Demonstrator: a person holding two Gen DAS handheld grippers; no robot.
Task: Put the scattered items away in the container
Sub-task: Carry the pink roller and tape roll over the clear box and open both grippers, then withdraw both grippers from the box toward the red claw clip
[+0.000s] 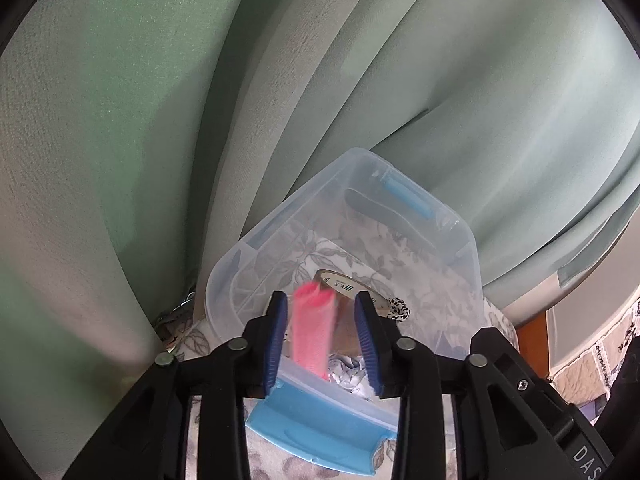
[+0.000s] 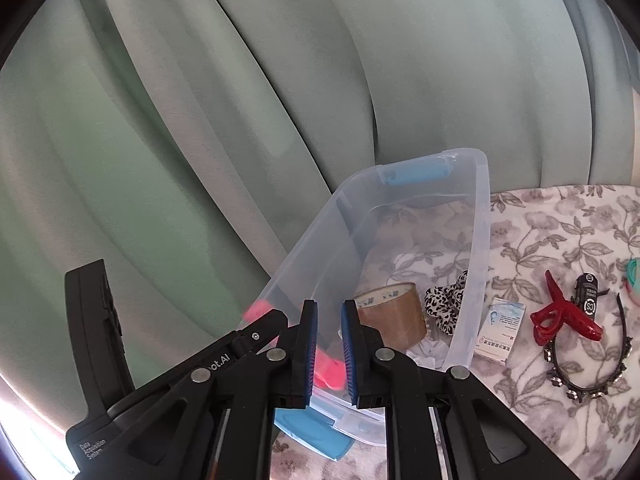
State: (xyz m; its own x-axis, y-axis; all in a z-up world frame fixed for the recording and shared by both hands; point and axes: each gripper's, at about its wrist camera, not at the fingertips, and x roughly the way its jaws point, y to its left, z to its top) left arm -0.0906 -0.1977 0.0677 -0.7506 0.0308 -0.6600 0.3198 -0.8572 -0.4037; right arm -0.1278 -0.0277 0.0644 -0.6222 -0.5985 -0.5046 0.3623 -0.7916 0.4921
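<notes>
Inside clear bin [image 2: 478, 216], brown tape roll [image 2: 394, 314], leopard scrunchie [image 2: 442, 304], blurred pink item [image 1: 312, 332]

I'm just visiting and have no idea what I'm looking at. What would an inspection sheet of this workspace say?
Surface: grey floral cloth.
Job's things: the clear bin holds a tape roll and a leopard scrunchie; a white box, a red hair claw and a black headband lie outside it on the cloth.
Clutter: nothing seen.
Grippers: left gripper is over the bin, jaws apart, with a blurred pink item between them that the pads do not touch; right gripper has its jaws nearly together and empty.
Cables: nothing seen.
Surroundings: green curtain behind the bin.
</notes>
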